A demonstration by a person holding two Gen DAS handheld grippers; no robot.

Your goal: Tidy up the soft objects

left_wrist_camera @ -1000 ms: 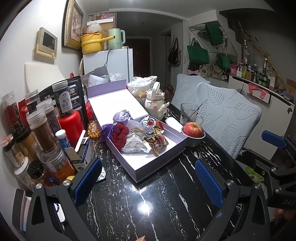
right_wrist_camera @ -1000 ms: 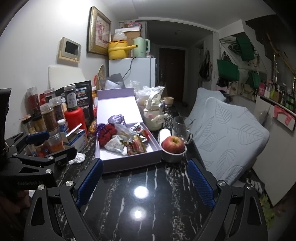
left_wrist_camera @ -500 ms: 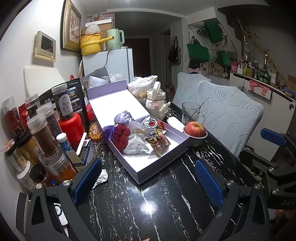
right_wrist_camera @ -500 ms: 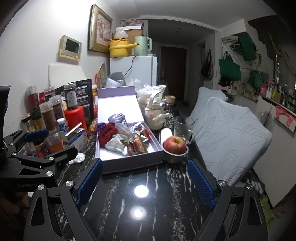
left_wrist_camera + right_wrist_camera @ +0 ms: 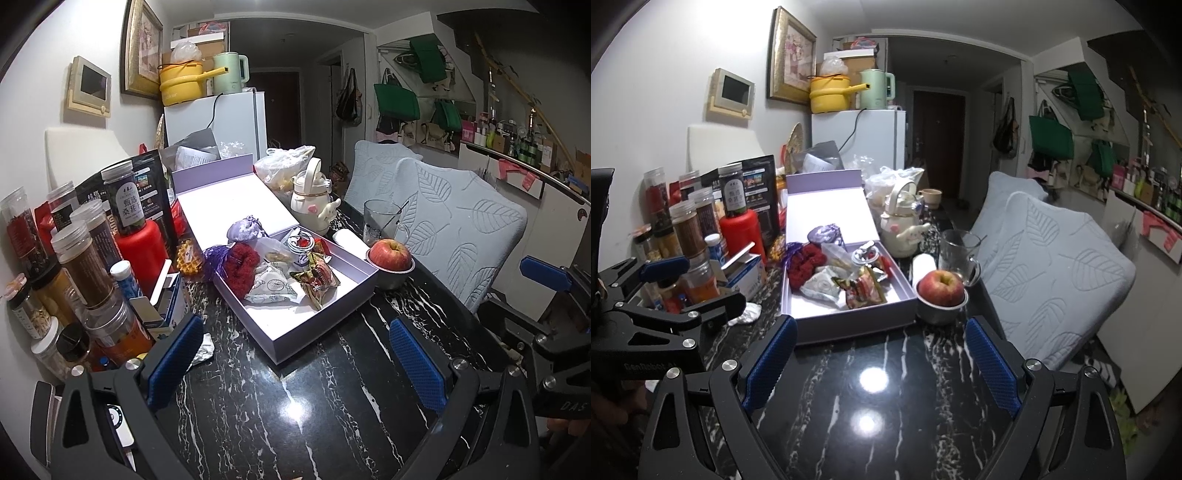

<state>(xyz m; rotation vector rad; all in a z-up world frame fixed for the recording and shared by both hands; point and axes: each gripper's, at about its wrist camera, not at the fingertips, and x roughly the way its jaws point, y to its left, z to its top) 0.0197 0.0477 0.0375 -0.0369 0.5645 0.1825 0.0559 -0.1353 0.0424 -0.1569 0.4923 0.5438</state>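
Note:
An open lilac box [image 5: 325, 310] [image 5: 849, 317] lies on the black marble table. In it are a red knitted piece [image 5: 242, 267] [image 5: 805, 264], a lilac pouch [image 5: 245, 229] [image 5: 823, 234], a white wrapped bun [image 5: 273, 286] [image 5: 822, 286], snack packets [image 5: 317, 282] [image 5: 862, 290] and a small tin [image 5: 301, 245]. My left gripper [image 5: 291, 354] is open and empty, above the table short of the box's near corner. My right gripper [image 5: 881, 358] is open and empty, just short of the box's front wall.
Jars, a red bottle [image 5: 142, 245] and cartons crowd the left side. An apple in a metal bowl [image 5: 390, 258] [image 5: 941, 291], a glass mug [image 5: 958, 254] and a white teapot [image 5: 314, 197] stand right of the box. Crumpled foil [image 5: 202, 349] lies near the left fingers. Cushioned chairs [image 5: 458, 229] flank the right edge.
Both grippers have drifted slightly; the box and the jars sit a little lower and nearer in the views. Nothing was taken hold of.

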